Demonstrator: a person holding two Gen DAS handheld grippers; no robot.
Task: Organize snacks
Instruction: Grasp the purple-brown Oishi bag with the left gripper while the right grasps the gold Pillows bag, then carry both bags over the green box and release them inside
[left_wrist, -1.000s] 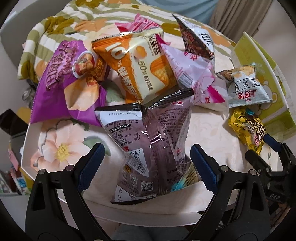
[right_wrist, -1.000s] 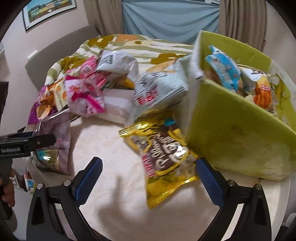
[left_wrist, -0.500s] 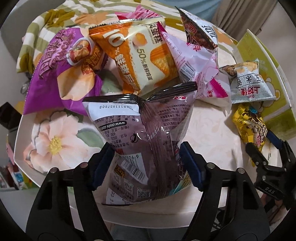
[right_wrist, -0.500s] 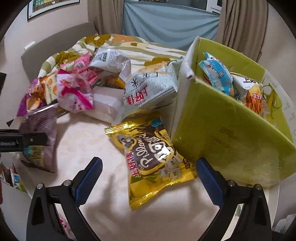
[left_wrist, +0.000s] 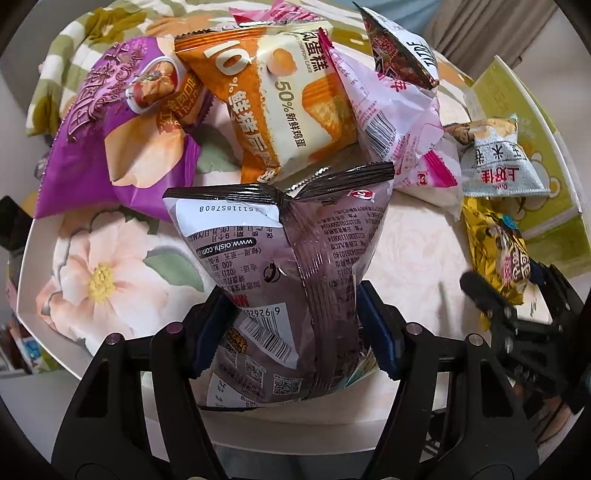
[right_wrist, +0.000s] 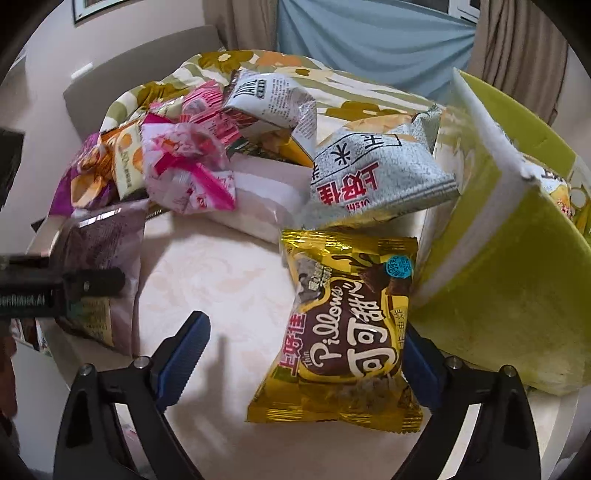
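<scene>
The left gripper (left_wrist: 295, 328), jaws just closed, pinches the mauve snack bag (left_wrist: 288, 266) at the table edge for lifting; the right gripper (right_wrist: 299, 354), jaws narrowing but clear, straddles the gold Pillows pack (right_wrist: 347, 325) beside the green box (right_wrist: 517, 295), the likely destination

We read "www.oishi.com" on the dusky purple bag (left_wrist: 280, 258), "10%", "50%" and "CHIFFON CAKE" on the orange cake pack (left_wrist: 273, 96) — and "Pillows" on the gold packet (right_wrist: 347, 314).

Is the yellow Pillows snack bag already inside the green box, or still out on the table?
Out: the yellow Pillows bag lies flat on the table, beside the green box.
</scene>
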